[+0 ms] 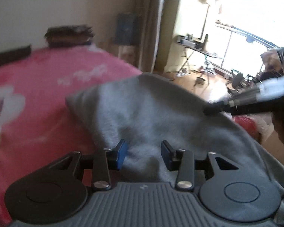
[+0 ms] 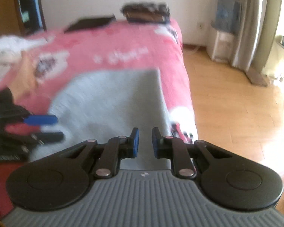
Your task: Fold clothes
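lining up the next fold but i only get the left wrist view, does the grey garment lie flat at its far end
Observer: Yes, the grey garment ends in a straight, flat edge on the pink bedspread.
Operator: how near the bed edge is it
Observer: Its right side runs close along the bed's edge, with wooden floor just beyond.
Operator: is the right tool clamped on it
Observer: The right tool shows a narrow gap with grey cloth in it; whether it pinches, I cannot tell.

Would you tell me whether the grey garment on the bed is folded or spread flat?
Partly folded, it seems: the grey garment bunches up in the left wrist view, with one corner doubled over the pink bedspread. Blur hides finer folds.
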The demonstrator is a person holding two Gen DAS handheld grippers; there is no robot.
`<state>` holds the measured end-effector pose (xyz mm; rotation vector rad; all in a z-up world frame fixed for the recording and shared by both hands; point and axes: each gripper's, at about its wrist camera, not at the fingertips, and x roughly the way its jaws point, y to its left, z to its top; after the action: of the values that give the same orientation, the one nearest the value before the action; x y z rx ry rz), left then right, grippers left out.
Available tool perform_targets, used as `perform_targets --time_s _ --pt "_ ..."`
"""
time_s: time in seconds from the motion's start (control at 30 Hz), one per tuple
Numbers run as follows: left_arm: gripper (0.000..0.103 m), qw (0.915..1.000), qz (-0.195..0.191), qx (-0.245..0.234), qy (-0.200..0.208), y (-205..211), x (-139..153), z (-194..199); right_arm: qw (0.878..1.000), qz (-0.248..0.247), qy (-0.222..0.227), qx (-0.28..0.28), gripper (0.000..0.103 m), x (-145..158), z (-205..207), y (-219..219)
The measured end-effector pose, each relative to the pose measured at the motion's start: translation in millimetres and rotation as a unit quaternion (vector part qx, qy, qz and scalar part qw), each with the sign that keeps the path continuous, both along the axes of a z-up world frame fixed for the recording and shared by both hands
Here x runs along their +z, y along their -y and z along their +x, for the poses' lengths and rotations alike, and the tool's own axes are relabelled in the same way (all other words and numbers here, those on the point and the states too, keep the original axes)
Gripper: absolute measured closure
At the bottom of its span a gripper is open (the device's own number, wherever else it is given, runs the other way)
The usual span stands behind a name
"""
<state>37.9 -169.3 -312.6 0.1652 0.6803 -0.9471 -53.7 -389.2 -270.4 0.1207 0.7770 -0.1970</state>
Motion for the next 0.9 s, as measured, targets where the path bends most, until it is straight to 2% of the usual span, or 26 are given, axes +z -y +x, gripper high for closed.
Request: perform_targets --time_s 0.07,0.13,0.2,0.37,0.43,0.5,0.53,0.63,0.7,0.8,0.9 --pt "0.059 1.0000 -0.004 0.003 0.004 0 -2 -2 1.000 0.002 -0.026 -0.005 0.090 -24 2 7" --pt "0.057 0.9999 -0.005 0.001 0.010 2 1 -5 1.000 0.009 -0.015 -0.007 0.092 -24 -1 9" --pt "0.054 0.9998 -0.011 0.001 0.014 1 3 -9 1.000 0.007 -0.007 -0.013 0.092 -13 0 7" --pt "0.051 0.9997 -0.018 0.008 0.012 3 -2 -8 0.997 -0.053 0.048 0.028 0.092 16 13 -12" --pt "0.050 0.9997 -0.017 0.007 0.017 4 -1 -11 0.998 -0.053 0.032 0.028 0.092 8 22 -10" --pt "0.050 0.9995 -0.021 0.005 0.021 2 3 -12 0.997 -0.075 -0.030 0.020 0.092 -22 35 -1" --pt "0.050 0.9994 -0.026 0.005 0.024 1 6 -12 0.996 -0.077 -0.039 0.016 0.092 -29 36 5" --pt "0.050 0.9976 -0.055 0.005 0.041 -5 19 -11 0.998 -0.063 -0.028 -0.007 0.091 -10 36 12" --pt "0.050 0.9965 -0.070 0.007 0.045 -4 27 -3 0.998 -0.070 -0.004 0.004 0.091 8 39 7" --pt "0.050 0.9968 -0.070 0.026 0.027 4 27 17 0.997 -0.074 0.024 0.030 0.091 23 54 -2" --pt "0.052 0.9975 -0.052 0.039 -0.025 10 5 39 0.996 -0.064 0.026 0.050 0.091 17 73 -7"
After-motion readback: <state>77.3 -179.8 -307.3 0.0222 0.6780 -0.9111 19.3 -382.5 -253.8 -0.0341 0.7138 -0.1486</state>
